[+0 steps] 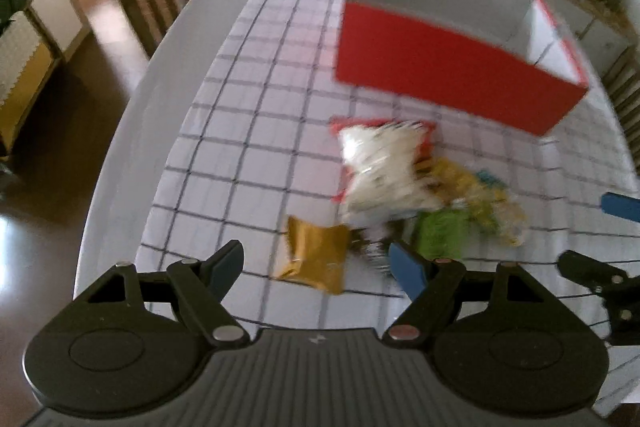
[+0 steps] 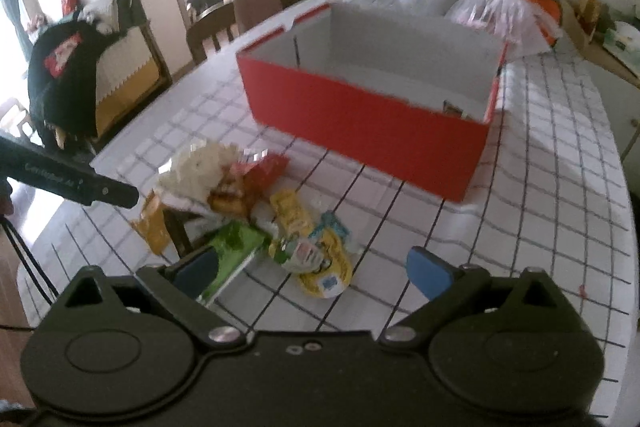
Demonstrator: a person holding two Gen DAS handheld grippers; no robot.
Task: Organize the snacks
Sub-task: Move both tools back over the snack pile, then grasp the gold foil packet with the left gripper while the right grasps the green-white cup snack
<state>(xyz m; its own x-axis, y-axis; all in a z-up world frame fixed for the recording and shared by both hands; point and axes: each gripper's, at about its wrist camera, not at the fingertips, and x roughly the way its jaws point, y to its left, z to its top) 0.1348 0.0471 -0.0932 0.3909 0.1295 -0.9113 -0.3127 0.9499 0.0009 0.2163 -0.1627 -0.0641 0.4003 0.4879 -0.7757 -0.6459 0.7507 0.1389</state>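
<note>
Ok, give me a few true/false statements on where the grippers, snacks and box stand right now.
1. Both the left gripper and the right gripper are open and hold nothing. True.
2. The red cardboard box is closed with a lid. False: it is open on top.
3. The pile of snack packets lies on the checked tablecloth, in front of the box. True.
4. The flat golden-yellow packet is already inside the box. False: it lies on the cloth near the left gripper.
</note>
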